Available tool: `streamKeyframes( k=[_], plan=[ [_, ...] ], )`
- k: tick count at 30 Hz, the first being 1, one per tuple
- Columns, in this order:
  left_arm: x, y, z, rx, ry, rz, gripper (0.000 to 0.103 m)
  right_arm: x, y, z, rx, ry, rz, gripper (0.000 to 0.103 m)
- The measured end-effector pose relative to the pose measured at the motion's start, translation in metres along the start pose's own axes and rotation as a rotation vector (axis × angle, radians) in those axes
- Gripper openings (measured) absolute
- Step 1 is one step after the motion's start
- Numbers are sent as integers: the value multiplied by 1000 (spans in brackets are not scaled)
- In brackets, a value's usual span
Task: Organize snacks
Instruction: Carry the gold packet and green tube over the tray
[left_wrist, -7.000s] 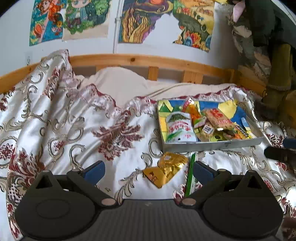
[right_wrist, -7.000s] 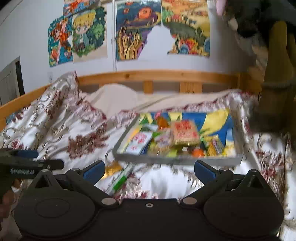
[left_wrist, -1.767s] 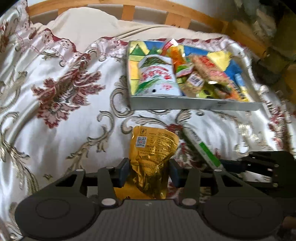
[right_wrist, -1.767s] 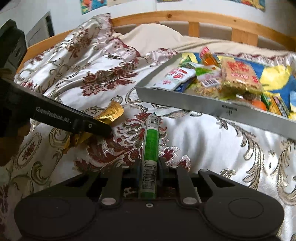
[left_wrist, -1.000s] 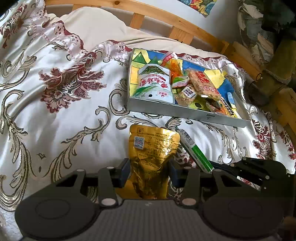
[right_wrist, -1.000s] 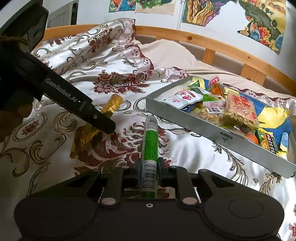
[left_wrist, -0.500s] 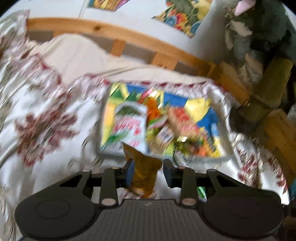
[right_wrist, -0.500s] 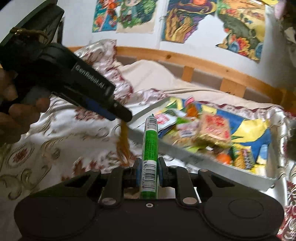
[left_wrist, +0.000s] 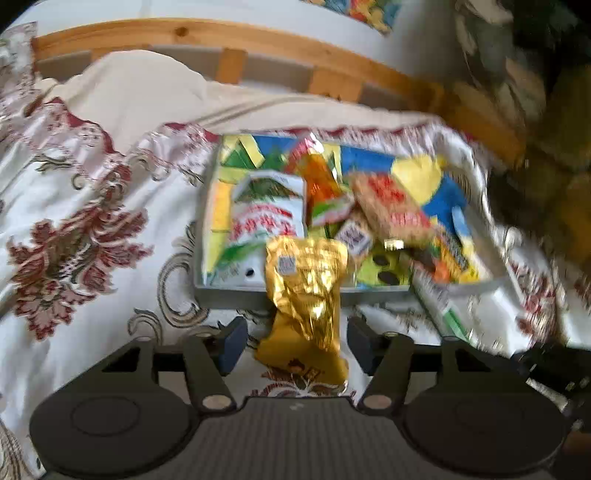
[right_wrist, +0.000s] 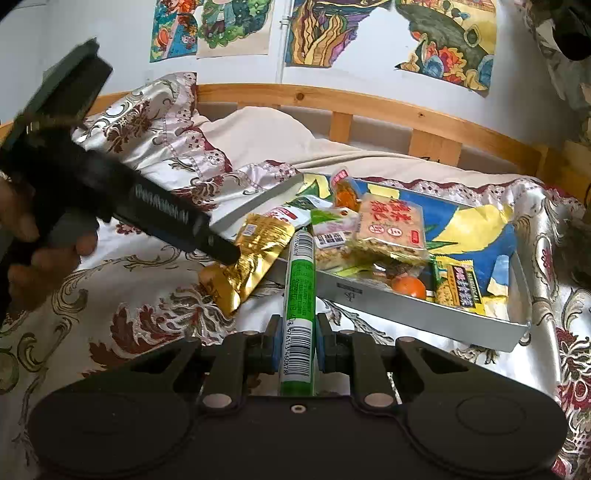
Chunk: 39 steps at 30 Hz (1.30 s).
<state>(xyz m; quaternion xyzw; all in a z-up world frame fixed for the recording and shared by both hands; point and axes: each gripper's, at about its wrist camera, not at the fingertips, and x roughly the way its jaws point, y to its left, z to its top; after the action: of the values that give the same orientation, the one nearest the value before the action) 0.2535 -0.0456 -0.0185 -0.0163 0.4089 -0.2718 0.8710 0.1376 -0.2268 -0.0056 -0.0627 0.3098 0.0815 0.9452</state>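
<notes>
**Gold pouch hangs over the tray wall**

Gold foil pouch (left_wrist: 304, 291) straddles the grey metal tray's (right_wrist: 424, 314) front wall, the left gripper (left_wrist: 293, 341) spread around its tail. It may slide back onto the floral satin bedspread (right_wrist: 155, 317). The right gripper (right_wrist: 297, 349) pinches a green-and-white tube (right_wrist: 300, 291). Beyond: wooden bed rail (right_wrist: 369, 105), painted posters (right_wrist: 332, 33).

Motion blur smears the tray (left_wrist: 236, 295) snacks' labels; the green tube's (right_wrist: 299, 306) base is hidden.
</notes>
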Motion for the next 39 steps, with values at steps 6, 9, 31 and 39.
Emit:
streamKeyframes(
  k=[6,9,31,39],
  plan=[
    [24,-15,5,64,38,9,63,-2,-5,1,5,-7,-23,19],
    [34,-16,10,66,68,23,49,-2,-8,1,8,-9,-29,19],
    [5,-80,105,45,-143,-101,46,-1,-86,59,46,-145,-216,19],
    [39,-89,128,-5,-104,-84,46,34,-125,67,155,-80,-244,19]
  ],
)
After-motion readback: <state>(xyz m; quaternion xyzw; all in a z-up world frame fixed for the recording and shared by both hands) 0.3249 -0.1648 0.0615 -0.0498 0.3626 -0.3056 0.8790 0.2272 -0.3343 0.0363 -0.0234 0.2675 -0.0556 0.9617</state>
